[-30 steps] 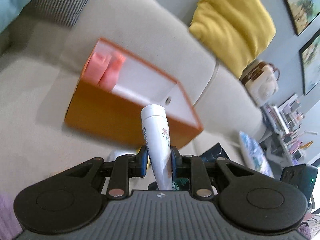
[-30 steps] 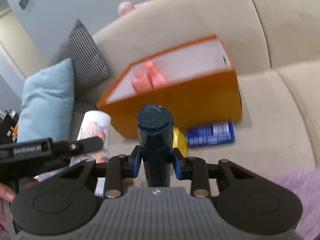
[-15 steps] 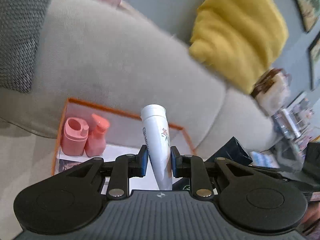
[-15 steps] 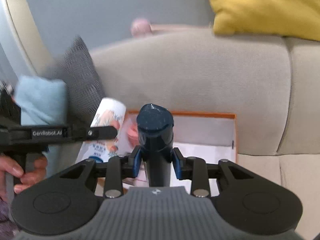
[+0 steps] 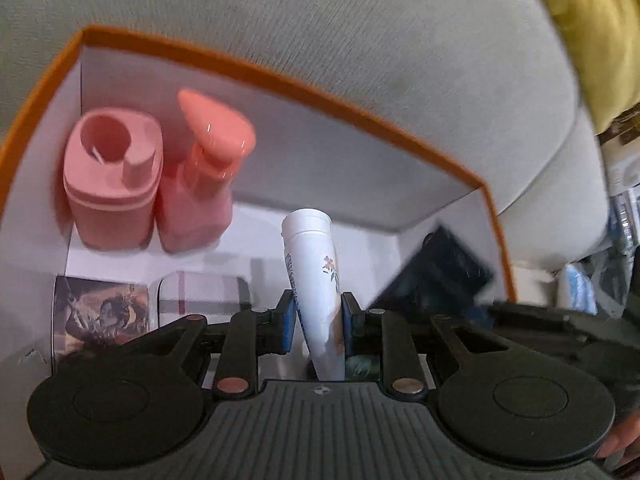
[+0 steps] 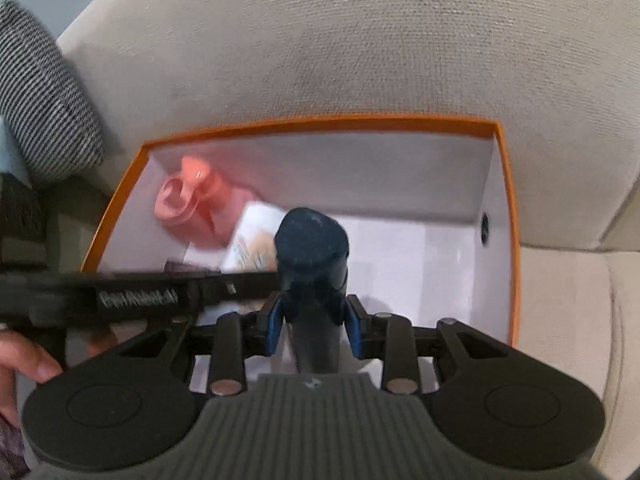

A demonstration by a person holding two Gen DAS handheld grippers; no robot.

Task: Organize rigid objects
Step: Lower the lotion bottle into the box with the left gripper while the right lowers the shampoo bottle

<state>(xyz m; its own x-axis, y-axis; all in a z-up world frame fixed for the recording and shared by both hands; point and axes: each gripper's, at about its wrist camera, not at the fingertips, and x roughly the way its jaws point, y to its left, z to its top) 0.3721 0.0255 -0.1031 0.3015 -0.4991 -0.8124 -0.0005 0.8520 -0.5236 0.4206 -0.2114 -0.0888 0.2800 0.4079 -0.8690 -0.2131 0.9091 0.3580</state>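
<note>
An orange box point(image 5: 256, 72) with a white inside sits on the beige sofa; it also shows in the right wrist view point(image 6: 508, 216). My left gripper point(image 5: 318, 316) is shut on a white tube with a flower print point(image 5: 314, 264), held over the box's inside. My right gripper point(image 6: 314, 322) is shut on a dark blue bottle point(image 6: 312, 248), also over the box, to the right of the left gripper's body point(image 6: 136, 300). In the box's far left corner stand a pink container point(image 5: 112, 176) and a pink spray bottle point(image 5: 200, 184).
A printed tin point(image 5: 100, 312) and a plaid case point(image 5: 204, 292) lie in the box's near left part. The sofa backrest point(image 6: 360, 48) rises behind the box. A striped cushion point(image 6: 36, 96) is at left, a yellow cushion point(image 5: 592, 20) at right.
Both grippers have moved forward and down over the orange box with their objects still held. The view now looks down into the box rather than at its side.
</note>
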